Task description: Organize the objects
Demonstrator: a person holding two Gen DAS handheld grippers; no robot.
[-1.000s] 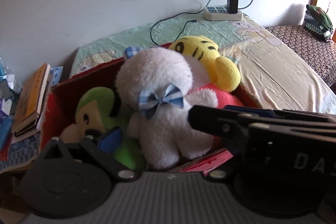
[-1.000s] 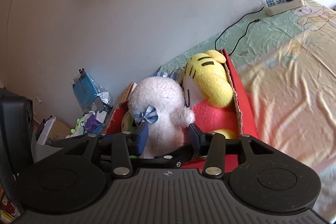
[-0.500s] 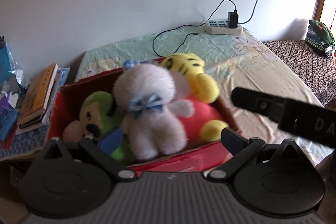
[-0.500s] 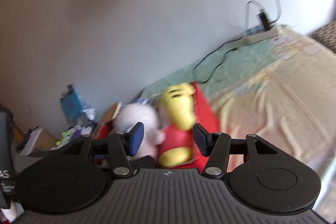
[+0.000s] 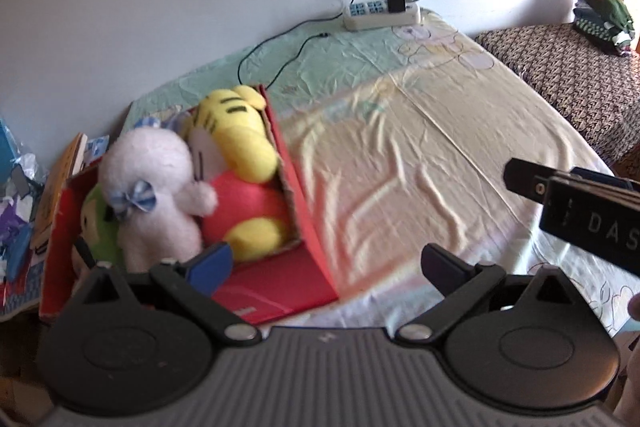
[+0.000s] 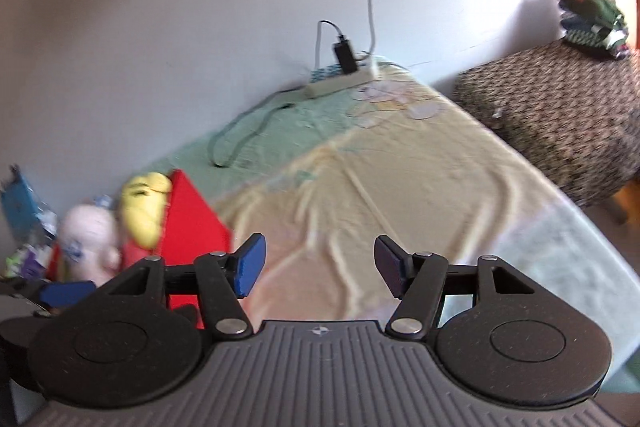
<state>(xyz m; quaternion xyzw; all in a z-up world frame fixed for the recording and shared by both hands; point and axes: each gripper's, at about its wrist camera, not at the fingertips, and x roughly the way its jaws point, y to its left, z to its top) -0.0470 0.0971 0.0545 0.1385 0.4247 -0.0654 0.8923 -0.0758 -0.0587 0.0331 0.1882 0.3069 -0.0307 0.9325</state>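
- Between our right claw (image 6: 316, 269) pads nothing is caught: its jaws have just been opening and now stand released over the bare bed sheet (image 6: 400, 195), well right of the toys.
- Our left claw (image 5: 324, 263) is spread wide too, empty, with its blue pad near the red box (image 5: 304, 227) front corner.
- Left of both claws the box sits on the bed's left end, holding a white plush (image 5: 154, 187) with a blue checked bow, a yellow tiger plush (image 5: 236, 143) in red leaning on it, and a green plush (image 5: 100, 227) half buried at the near left.
- What could go wrong, as we judge it: the toys are piled above the rim, so a nudge of the box or another toy pushed in could tip the tiger over the right wall.
- Both views are blurred, so a rushed reach could miss its mark.
- Far along the wall a power strip (image 5: 382, 13) trails a cable (image 5: 280, 63) across the sheet toward the box; a sweeping claw might snag it.
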